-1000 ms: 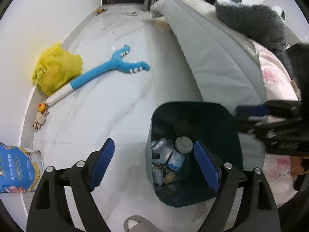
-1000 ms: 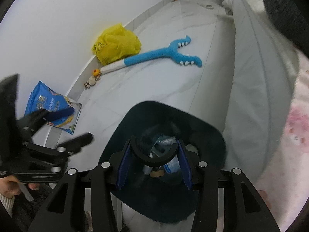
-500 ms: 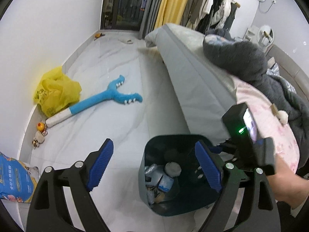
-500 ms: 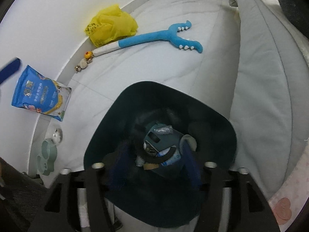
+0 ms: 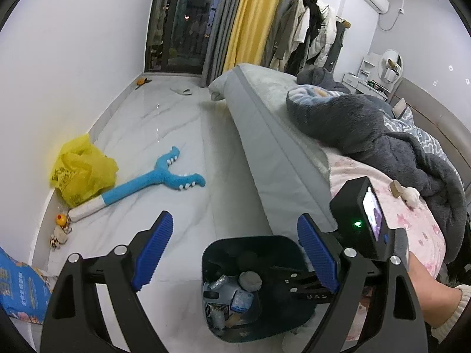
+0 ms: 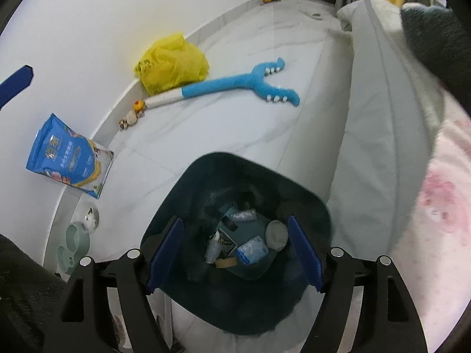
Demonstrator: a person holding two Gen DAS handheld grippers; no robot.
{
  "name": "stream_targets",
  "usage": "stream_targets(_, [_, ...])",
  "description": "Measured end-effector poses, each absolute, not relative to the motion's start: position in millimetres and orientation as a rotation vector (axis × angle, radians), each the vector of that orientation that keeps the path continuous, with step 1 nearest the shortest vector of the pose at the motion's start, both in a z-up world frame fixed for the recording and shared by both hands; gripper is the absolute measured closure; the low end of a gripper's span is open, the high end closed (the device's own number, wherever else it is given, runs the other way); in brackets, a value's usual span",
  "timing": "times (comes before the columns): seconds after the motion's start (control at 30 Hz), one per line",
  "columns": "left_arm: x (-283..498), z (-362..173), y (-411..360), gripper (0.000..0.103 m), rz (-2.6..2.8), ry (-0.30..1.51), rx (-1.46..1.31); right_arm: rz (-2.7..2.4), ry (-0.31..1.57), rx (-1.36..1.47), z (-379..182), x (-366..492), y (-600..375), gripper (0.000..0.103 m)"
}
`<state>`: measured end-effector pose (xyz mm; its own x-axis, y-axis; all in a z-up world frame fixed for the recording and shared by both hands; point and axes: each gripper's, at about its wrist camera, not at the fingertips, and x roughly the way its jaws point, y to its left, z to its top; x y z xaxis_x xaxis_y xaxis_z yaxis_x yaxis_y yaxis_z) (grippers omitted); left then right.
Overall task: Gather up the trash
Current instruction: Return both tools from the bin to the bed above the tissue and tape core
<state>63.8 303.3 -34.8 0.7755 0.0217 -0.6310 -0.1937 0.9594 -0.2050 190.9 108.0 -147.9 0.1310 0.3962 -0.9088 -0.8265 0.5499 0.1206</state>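
A dark teal bin (image 6: pixel 206 173) stands between the blue ribbed pads (image 6: pixel 164 253) of the black right gripper (image 6: pixel 235 253), holding grey, white and pale blue trash (image 6: pixel 250 247). Beyond the fingertips lie a bright blue and white plush toy (image 6: pixel 235 83), a yellow plastic bag (image 6: pixel 170 64) and white marbled floor (image 6: pixel 235 135). Left of the fingers is a blue printed pouch (image 6: pixel 69 158).

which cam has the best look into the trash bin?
Right wrist. It looks steeply down into the trash bin, so the wrappers and grey wad on its floor show between the opening, empty jaws of the right gripper. Left wrist sees the trash bin lower in frame, more obliquely, partly behind a blue pad.
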Motion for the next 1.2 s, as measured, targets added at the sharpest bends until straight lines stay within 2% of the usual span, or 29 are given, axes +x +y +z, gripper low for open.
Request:
stream_targets(0.3, [83.3,-18.9,263.4,0.013,0.068,0.660,-0.212,0.925,0.988,-0.379,-95.0,204.4,62.3,0.026])
stream_targets(0.37, [87.7,-16.8,254.1,0.012,0.056,0.659,-0.199,0.916,0.963,-0.369,-87.0,205.6,51.6,0.020])
stream_targets(0.47, [94.9,-13.3,240.3,0.011,0.037,0.656,-0.189,0.894,0.933,-0.342,-77.3,211.3,32.5,0.019])
stream_targets(1.2, [148.5,-14.5,146.0,0.008,-0.072,0.681,-0.126,0.671,0.802,-0.272,-56.8,264.5,-110.4,0.016])
